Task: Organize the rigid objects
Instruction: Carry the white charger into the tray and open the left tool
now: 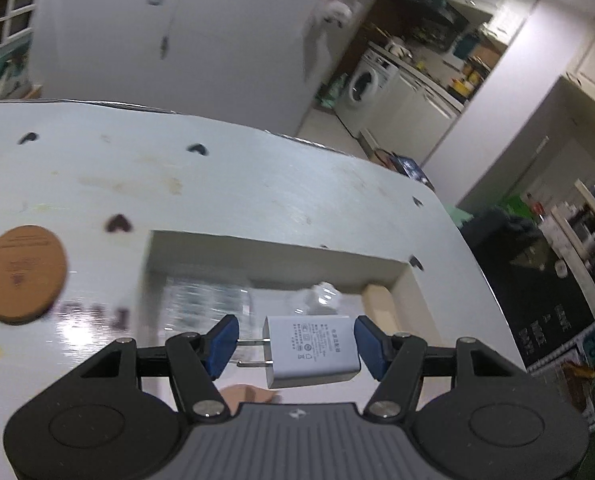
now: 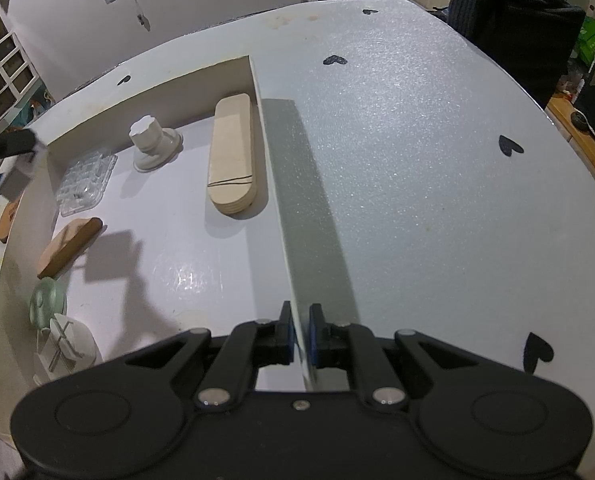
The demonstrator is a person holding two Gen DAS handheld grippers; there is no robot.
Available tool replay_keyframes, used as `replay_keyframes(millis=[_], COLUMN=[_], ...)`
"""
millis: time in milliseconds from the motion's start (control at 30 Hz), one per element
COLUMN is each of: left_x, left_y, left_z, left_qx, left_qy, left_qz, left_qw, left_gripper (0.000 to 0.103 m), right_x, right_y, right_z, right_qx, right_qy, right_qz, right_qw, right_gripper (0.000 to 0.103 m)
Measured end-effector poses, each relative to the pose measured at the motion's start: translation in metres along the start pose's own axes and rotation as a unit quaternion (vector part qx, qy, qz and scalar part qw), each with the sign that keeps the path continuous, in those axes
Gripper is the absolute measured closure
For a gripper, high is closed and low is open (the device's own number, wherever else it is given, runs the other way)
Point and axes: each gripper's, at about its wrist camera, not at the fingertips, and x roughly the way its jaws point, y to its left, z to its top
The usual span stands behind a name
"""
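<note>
My left gripper (image 1: 297, 342) is shut on a white wall charger (image 1: 313, 350): one blue pad is against its two metal prongs, the other against its far end. It hangs above the near left wall of a shallow white box (image 1: 277, 248). In the right wrist view the charger (image 2: 17, 176) is a blur at the left edge, over the box's left wall. My right gripper (image 2: 300, 332) is shut on the box's thin right wall (image 2: 293, 216). Inside lie a long beige wooden oval (image 2: 231, 160), a white knob (image 2: 151, 142), a clear plastic blister (image 2: 83, 182), a brown wooden piece (image 2: 67, 246) and a green glass ball (image 2: 47, 304).
A round brown coaster (image 1: 23, 274) lies on the table left of the box. The pale tabletop (image 2: 437, 180) with black heart marks stretches right of the box. A dark chair back (image 2: 513, 28) stands beyond the table's far right edge. A white ribbed object (image 2: 67, 350) sits in the box's near left corner.
</note>
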Motion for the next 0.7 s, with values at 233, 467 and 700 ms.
replay_keyframes(millis=[233,467,700], left_x=[0.022,0.046,0.066], left_y=[-0.022,-0.028,-0.034], left_z=[-0.004,-0.013,-0.019], left_qx=[0.017,0.022,0.034], left_qy=[0.023,0.058,0.075], left_qz=[-0.011,-0.013,-0.012], left_qw=[0.9995,0.998,0.9965], left_gripper=[0.039,0.039,0.039], right_x=[0.001,0.004,0.005], right_y=[0.001,0.006,0.011], right_z=[0.002,0.011,0.009], right_qx=[-0.004,-0.022,-0.036], right_qy=[0.004,0.022,0.017], right_qz=[-0.001,-0.006,-0.019], right_qw=[1.0,0.999,0.999], right_gripper=[0.095,0.097,0.097])
